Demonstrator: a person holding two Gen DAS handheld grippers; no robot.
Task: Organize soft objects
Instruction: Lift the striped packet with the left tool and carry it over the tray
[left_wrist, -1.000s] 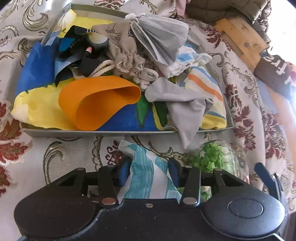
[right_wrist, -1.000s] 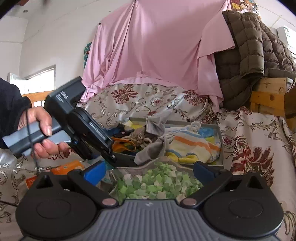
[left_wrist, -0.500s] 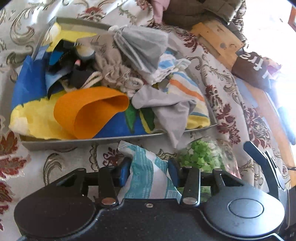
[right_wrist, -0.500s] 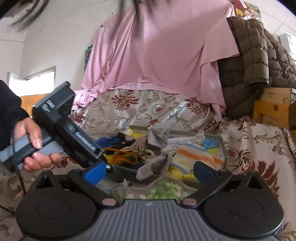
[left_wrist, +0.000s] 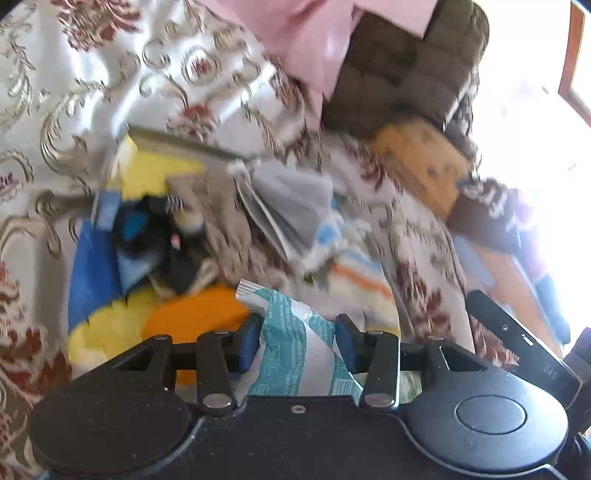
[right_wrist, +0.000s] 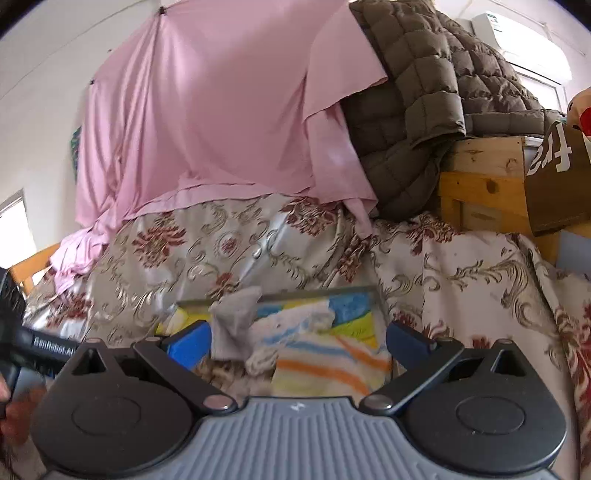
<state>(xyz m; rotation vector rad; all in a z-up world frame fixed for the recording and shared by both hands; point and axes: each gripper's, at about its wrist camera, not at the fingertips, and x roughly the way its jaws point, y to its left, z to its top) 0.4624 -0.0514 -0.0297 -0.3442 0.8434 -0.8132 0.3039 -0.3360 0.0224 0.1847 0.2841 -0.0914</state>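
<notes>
At the bottom centre of the left wrist view, the left gripper (left_wrist: 298, 341) has its blue fingers (left_wrist: 248, 341) clamped on a teal-and-white packet (left_wrist: 295, 350), which stands up between them in front of the tray (left_wrist: 173, 140) of soft things. That tray sits on a patterned bedcover (left_wrist: 55, 110) and is already heaped with an orange piece (left_wrist: 192, 317), a grey cloth (left_wrist: 295, 206) and a striped towel (left_wrist: 362, 284). Low in the right wrist view, the right gripper (right_wrist: 295, 338) has its fingers (right_wrist: 188, 339) wide apart with nothing between them; the tray's contents merely show through the gap. The step in hand looks like carrying the packet to the tray. Next, the left gripper likely needs to get over a free patch near the orange piece and let go, without snagging the loose cloths.
</notes>
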